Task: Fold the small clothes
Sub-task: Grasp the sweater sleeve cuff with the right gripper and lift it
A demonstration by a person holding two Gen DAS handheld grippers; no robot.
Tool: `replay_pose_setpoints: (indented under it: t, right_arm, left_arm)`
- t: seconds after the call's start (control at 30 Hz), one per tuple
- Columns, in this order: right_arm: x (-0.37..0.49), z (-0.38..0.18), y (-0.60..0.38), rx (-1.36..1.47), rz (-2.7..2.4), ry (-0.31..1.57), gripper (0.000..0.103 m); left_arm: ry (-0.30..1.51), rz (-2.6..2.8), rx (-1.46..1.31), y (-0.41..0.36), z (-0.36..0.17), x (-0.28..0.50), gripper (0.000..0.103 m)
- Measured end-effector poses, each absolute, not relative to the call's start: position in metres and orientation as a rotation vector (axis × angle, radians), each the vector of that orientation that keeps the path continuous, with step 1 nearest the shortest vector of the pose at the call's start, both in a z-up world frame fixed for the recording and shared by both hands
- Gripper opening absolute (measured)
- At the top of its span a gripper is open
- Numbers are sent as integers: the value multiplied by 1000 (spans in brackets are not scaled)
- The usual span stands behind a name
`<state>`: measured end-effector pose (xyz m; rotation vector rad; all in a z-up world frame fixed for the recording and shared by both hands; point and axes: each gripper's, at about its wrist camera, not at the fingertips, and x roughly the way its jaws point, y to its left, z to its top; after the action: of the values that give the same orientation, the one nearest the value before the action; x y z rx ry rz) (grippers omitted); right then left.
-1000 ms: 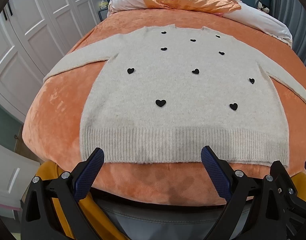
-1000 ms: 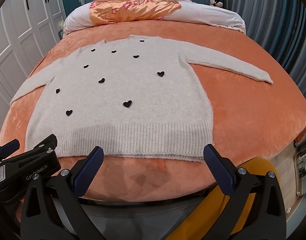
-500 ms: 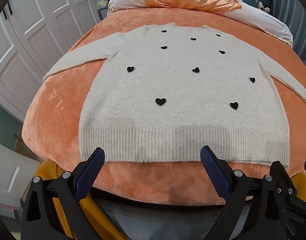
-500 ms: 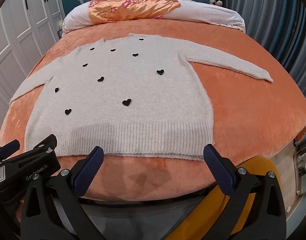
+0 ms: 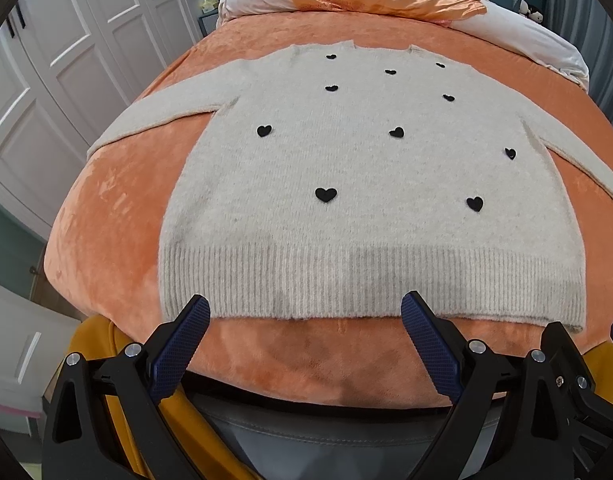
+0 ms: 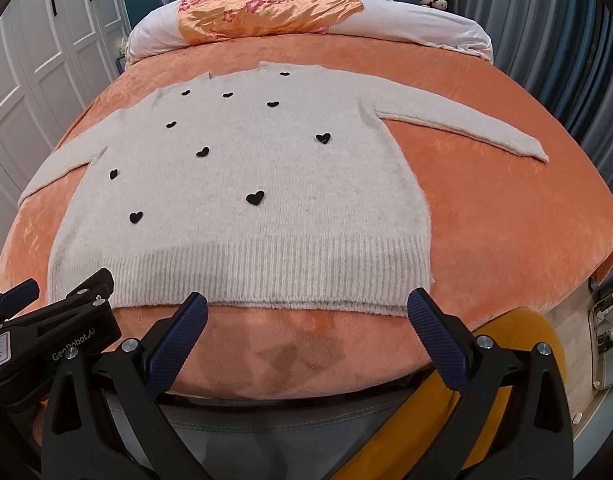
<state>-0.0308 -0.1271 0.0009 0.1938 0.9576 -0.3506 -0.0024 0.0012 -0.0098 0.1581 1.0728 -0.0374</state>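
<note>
A cream sweater (image 5: 370,200) with black hearts lies flat and face up on the orange bed (image 5: 106,216), sleeves spread, hem nearest. The left gripper (image 5: 305,334) and right gripper (image 6: 306,330) hover just short of the hem, jaws wide apart and empty.

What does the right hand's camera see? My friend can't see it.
A fuzzy cream knit sweater with black hearts lies flat, sleeves spread, on an orange velvety bedspread. The open right gripper hovers at its ribbed hem.
</note>
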Motion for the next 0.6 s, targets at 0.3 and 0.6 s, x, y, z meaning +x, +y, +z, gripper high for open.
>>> replay_pose_setpoints:
  t: [0.3, 0.6]
  right_arm:
    - [-26, -3, -130, 191, -330, 963, 98]
    - [2, -5, -260, 377, -447, 892, 98]
  left_arm:
    - [1100, -67, 141, 0, -15, 3, 95]
    - [1077, -58, 59, 16, -8, 47, 96]
